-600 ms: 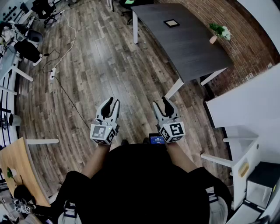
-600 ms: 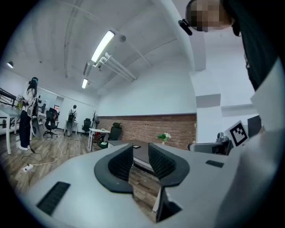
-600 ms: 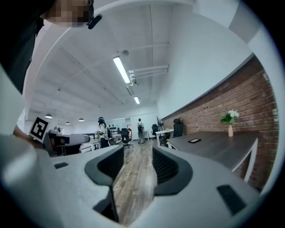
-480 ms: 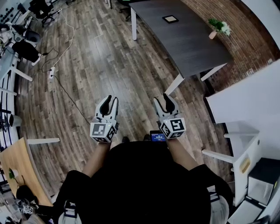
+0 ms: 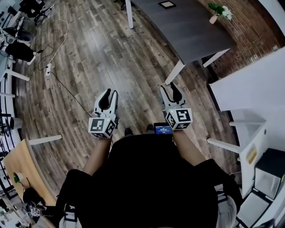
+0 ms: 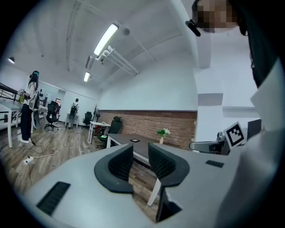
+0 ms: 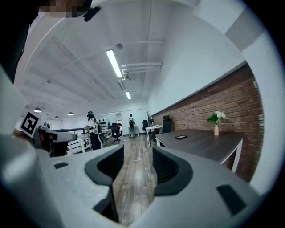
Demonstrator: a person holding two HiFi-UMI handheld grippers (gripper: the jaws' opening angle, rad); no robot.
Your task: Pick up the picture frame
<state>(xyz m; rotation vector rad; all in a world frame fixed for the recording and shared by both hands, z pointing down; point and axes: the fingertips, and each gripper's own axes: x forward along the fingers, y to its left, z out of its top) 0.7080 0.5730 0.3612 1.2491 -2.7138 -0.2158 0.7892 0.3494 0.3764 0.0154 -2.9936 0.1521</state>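
While both tongs hang level over the wooden floor (image 5: 89, 53), I see its planks running on ahead of them. Ahead and to the right of the right tongs (image 5: 169, 86) stands the dark table (image 5: 191, 31) on white legs. Its near corner is not far from those tongs in the head view, and a brick wall (image 5: 254, 26) lies beyond it. The left tongs (image 5: 109, 92) sit beside the right pair, farther from the table. Each pair is spread. Through the gap in the left gripper view I see only floor and a table leg, and in the right gripper view only planks show between the pads, so neither pair pinches anything. A thin black cable (image 5: 71, 91) crosses the floor ahead and left of the left tongs. Near the table's right edge a small vase of flowers (image 5: 218, 11) stands upright. The picture frame (image 5: 167, 4) lies flat on the table top toward its far end, well ahead of both tongs and untouched.
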